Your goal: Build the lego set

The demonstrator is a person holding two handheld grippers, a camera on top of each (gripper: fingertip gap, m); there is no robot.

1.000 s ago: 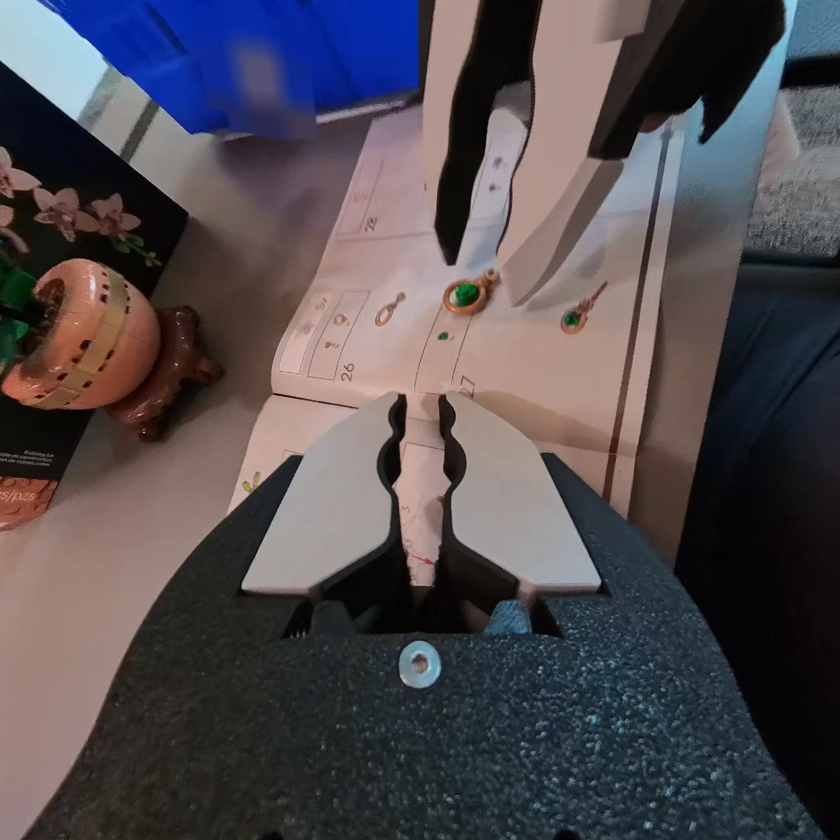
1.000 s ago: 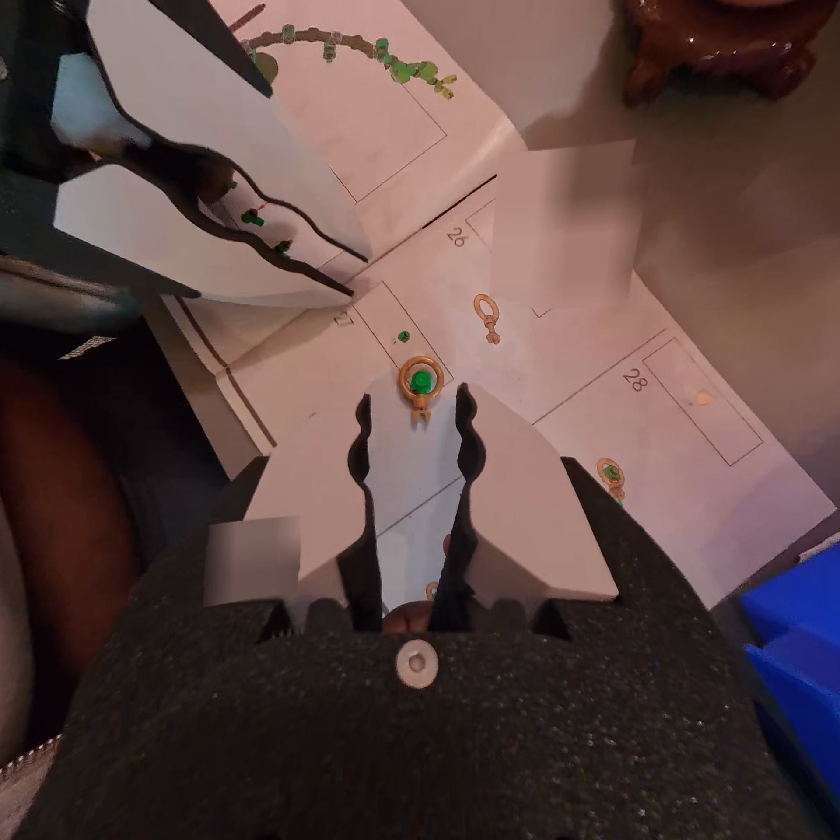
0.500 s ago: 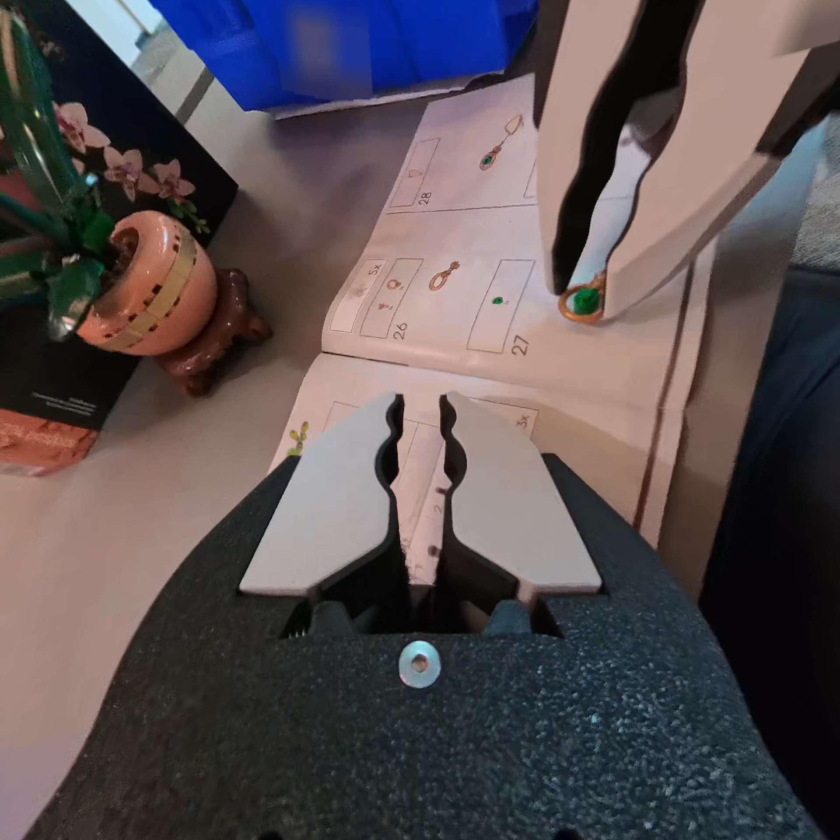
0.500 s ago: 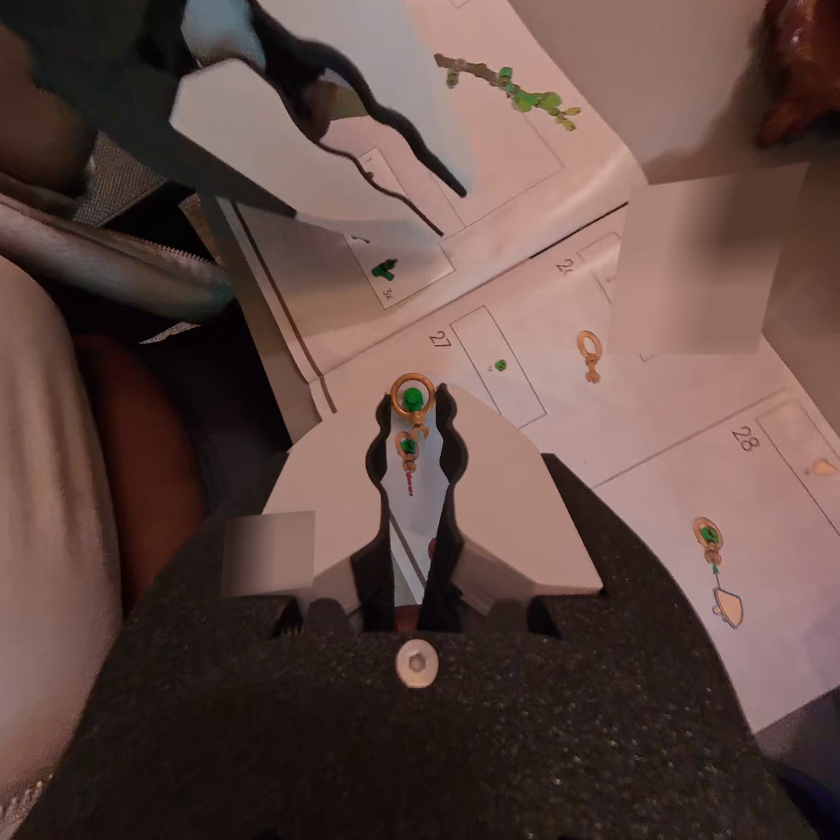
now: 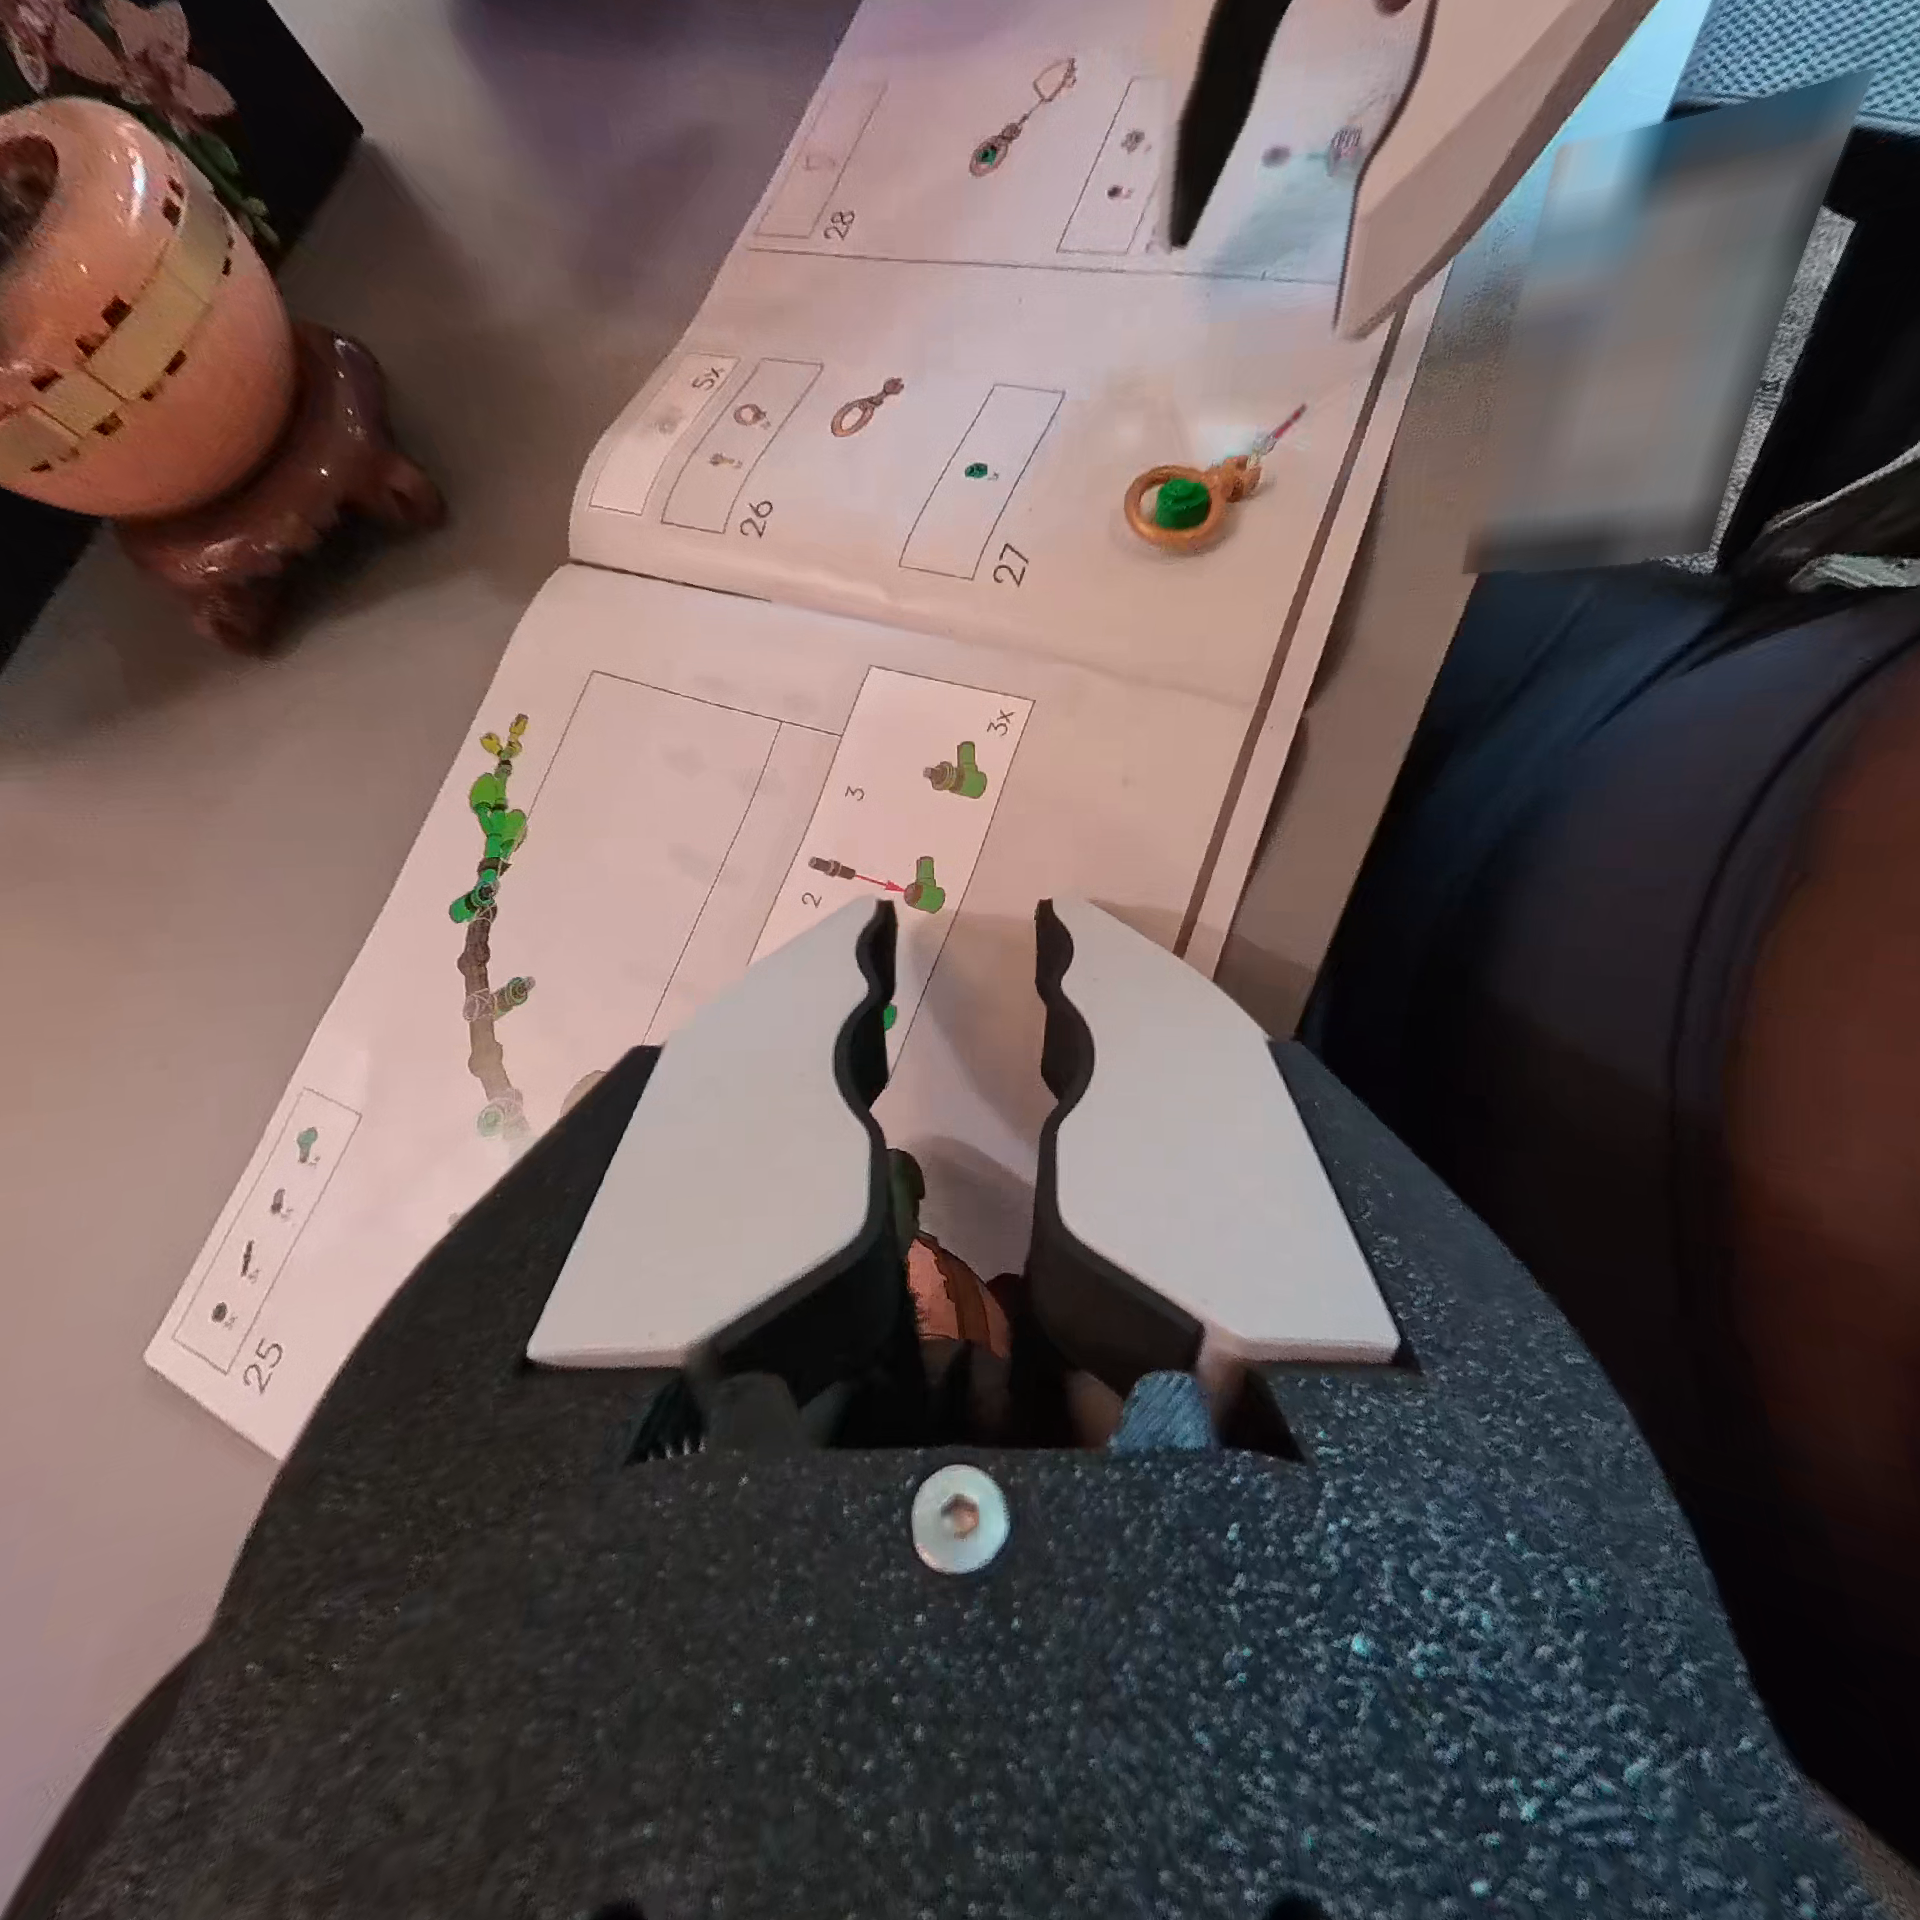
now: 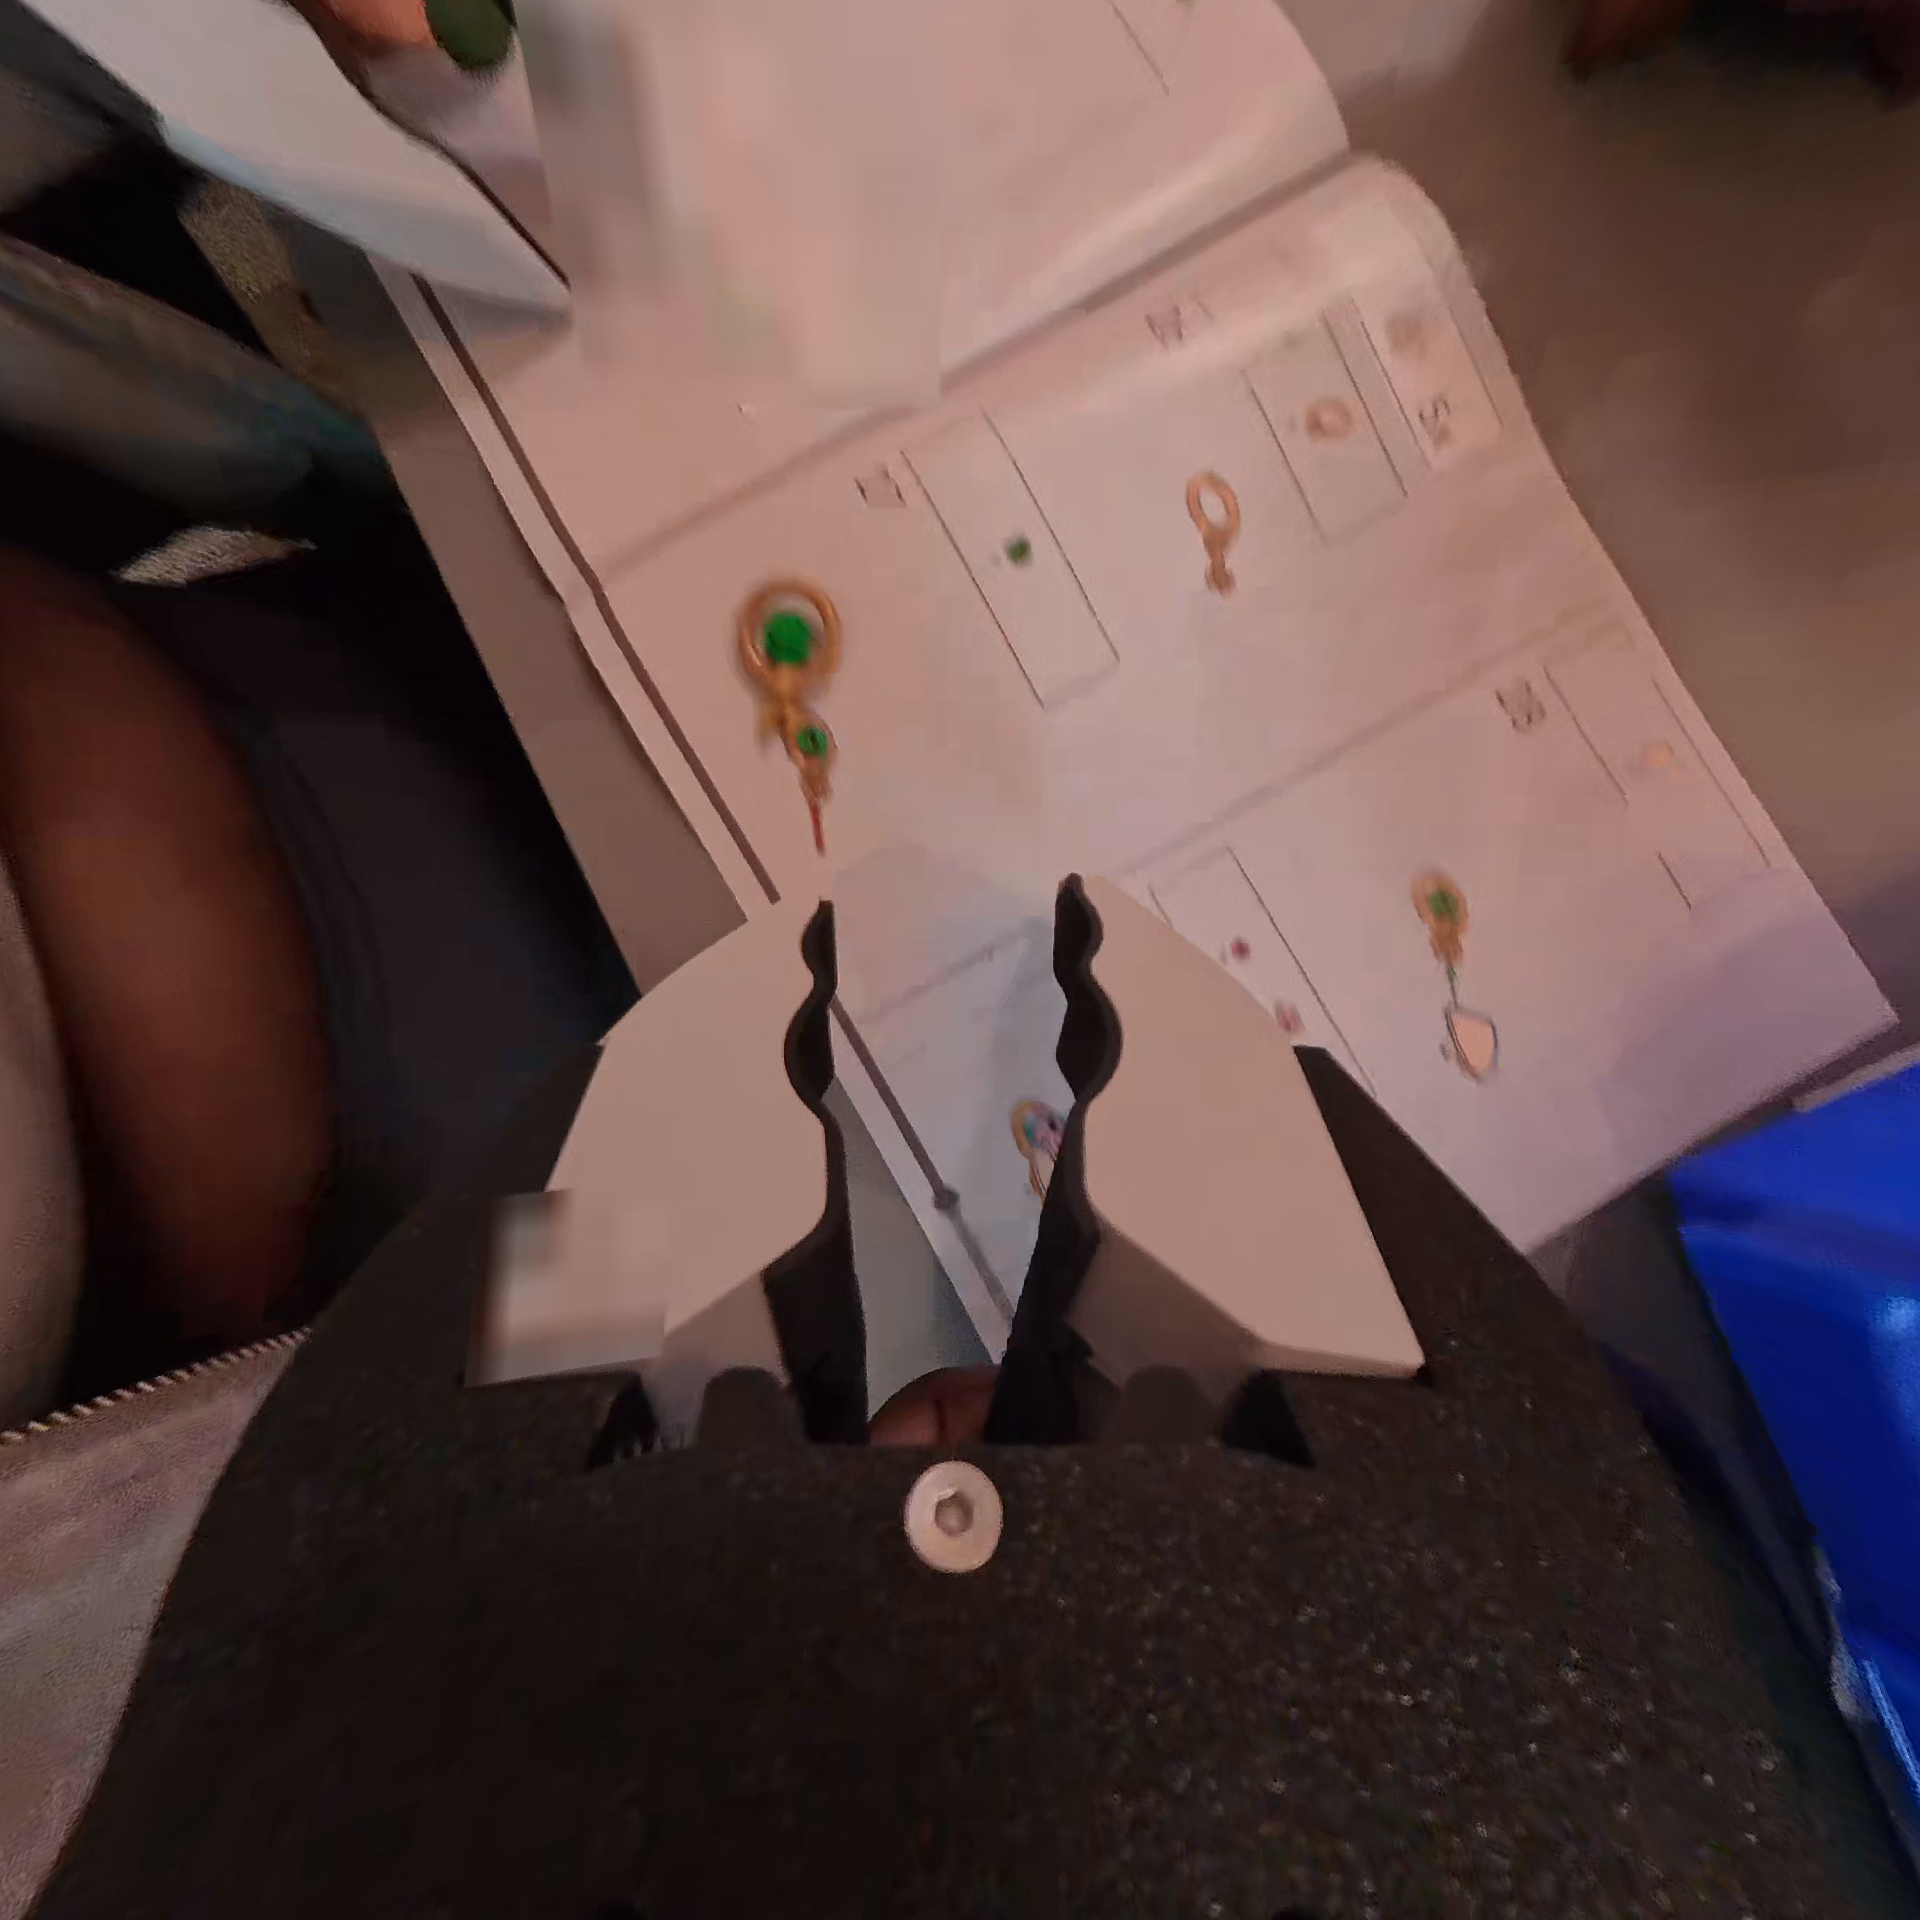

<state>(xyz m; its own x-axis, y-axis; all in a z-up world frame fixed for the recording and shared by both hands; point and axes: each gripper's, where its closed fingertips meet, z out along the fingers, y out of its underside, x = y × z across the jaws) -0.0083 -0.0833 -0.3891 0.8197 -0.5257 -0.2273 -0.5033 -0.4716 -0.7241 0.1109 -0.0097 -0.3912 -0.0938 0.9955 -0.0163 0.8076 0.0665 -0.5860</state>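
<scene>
A gold ring piece with a green stud in it [image 5: 1179, 509] lies loose on the open instruction booklet [image 5: 727, 831], near the page's right edge. It also shows in the right wrist view [image 6: 787, 639], blurred. My right gripper [image 6: 948, 899] is open and empty, drawn back from the ring; it shows in the left wrist view [image 5: 1262, 281] above and beyond the ring. My left gripper [image 5: 961, 914] is open over the booklet's lower page. Something green and brown sits deep between its fingers; I cannot tell what it is. It is blurred in the right wrist view [image 6: 447, 208].
A pink pot [image 5: 125, 343] on a brown stand [image 5: 281, 551] sits left of the booklet, against a black box [image 5: 291, 83]. A blue bin [image 6: 1818, 1299] lies beyond the booklet's far end. A person's dark-clothed lap [image 5: 1662, 1039] borders the table edge by the ring. The grippers' ends are close to 15 cm from one another. Both grippers' tips are roughly 20 cm from the pink pot [image 5: 125, 343].
The right gripper slid the ring toward the page's edge, then opened, let go of it and pulled back. The left gripper opened wider and moved back over the lower page.
</scene>
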